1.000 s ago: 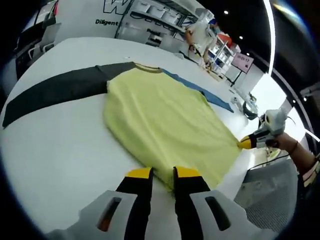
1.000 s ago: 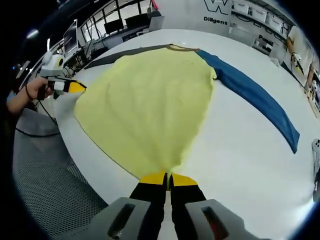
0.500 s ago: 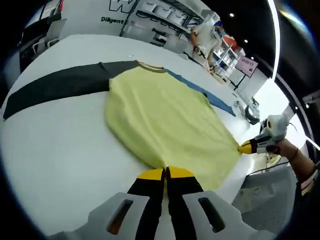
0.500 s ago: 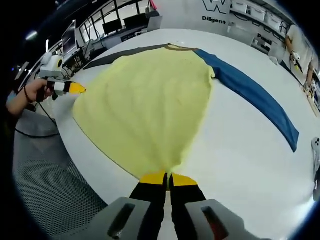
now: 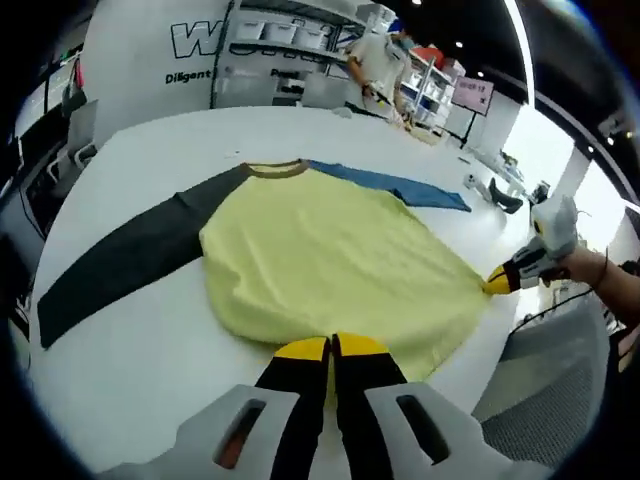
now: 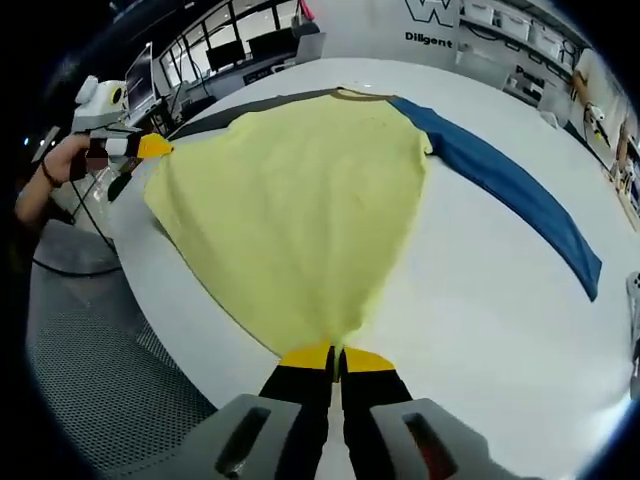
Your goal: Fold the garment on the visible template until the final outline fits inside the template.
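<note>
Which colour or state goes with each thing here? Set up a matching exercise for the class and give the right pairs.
Column one:
1. shirt body
2. sleeve on the far right in the right gripper view
3. the other sleeve
4. left tool

Column two:
A. dark grey
B. shut on the shirt hem
C. pale yellow
D. blue

Pairs: 1-C, 2-D, 3-A, 4-B

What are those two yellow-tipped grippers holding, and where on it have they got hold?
Both hold the shirt by its bottom hem: the left gripper is shut on one hem corner, the right gripper on the other.
</note>
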`<action>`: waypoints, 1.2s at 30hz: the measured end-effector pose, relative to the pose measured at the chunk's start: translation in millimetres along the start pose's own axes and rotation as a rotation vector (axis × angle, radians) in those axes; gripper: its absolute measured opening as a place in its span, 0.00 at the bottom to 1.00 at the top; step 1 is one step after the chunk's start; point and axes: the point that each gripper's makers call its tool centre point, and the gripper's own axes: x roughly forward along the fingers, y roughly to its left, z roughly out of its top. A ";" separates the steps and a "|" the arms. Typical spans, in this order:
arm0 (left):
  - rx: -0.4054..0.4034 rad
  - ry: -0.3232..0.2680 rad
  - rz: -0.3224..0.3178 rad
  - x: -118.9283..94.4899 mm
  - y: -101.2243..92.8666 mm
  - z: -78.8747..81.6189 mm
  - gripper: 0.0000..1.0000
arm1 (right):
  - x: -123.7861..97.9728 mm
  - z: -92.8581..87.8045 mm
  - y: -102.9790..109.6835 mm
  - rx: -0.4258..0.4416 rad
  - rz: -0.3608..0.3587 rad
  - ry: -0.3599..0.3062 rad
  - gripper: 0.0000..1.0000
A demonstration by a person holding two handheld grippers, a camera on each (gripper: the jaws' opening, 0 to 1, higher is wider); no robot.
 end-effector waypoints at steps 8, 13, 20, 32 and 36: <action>0.164 0.063 -0.008 23.9 -7.3 23.8 0.00 | 0.0 0.0 0.2 -0.001 0.003 -0.001 0.00; 0.160 0.094 -0.040 44.2 -7.2 31.5 0.00 | 0.3 -0.1 0.1 -0.002 0.005 0.000 0.00; 0.150 0.129 -0.085 78.4 -6.2 37.6 0.00 | 0.4 -0.2 0.1 0.005 0.008 0.000 0.00; 0.157 0.238 -0.101 114.9 -3.8 24.1 0.00 | 0.4 -0.5 0.2 0.011 0.010 0.000 0.00; 0.133 0.235 -0.107 119.6 -3.0 27.0 0.01 | 0.6 -0.5 0.6 0.014 0.012 -0.001 0.00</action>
